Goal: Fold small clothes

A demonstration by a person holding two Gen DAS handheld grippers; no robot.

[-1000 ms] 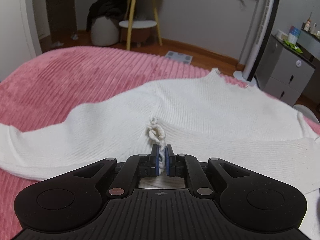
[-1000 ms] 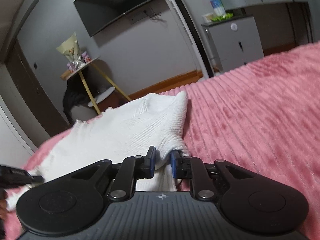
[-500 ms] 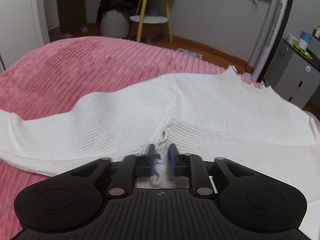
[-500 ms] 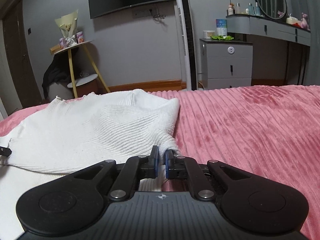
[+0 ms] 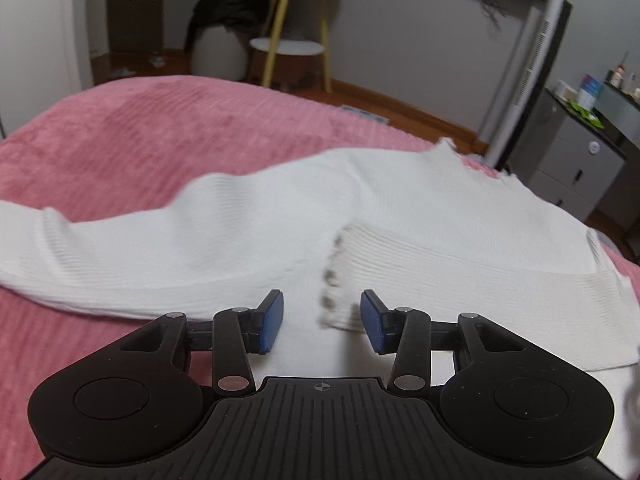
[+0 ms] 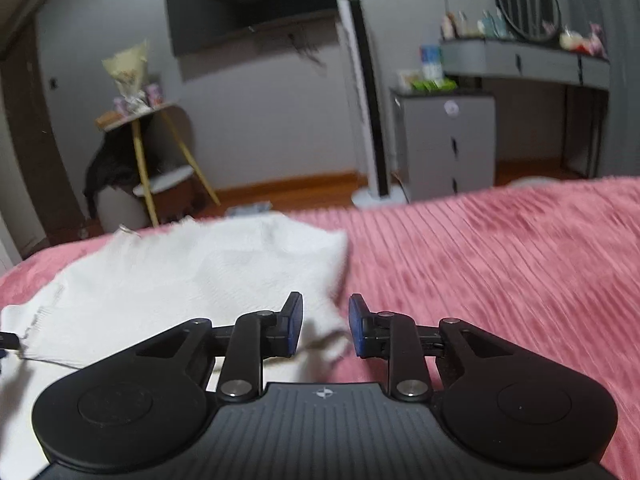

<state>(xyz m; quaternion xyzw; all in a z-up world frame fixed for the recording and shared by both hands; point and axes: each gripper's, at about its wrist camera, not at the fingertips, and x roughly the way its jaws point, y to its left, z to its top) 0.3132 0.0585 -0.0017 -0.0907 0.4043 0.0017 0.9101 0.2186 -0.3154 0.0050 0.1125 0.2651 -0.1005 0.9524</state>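
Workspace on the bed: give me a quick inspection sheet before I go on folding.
Surface: pink ribbed blanket, bare around the garment.
Job's things: white knit sweater lying flat, one sleeve spread sideways, hem edge folded over.
Clutter: nothing seen on the bed.
Grippers: left hand-held gripper open over the hem; right hand-held gripper open at the sweater's edge; both have just been opening.
Cables: nothing seen on the bed.
Surroundings: tripod side table, grey drawer cabinet.

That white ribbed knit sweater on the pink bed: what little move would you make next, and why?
Probably draw both grippers back clear of the white ribbed knit sweater. The left gripper and right gripper have just been opening, their blue pads apart with only loose fabric edge between them, nothing pinched. The sleeve stretching across the pink ribbed blanket looks unfolded, likely the next grasp.
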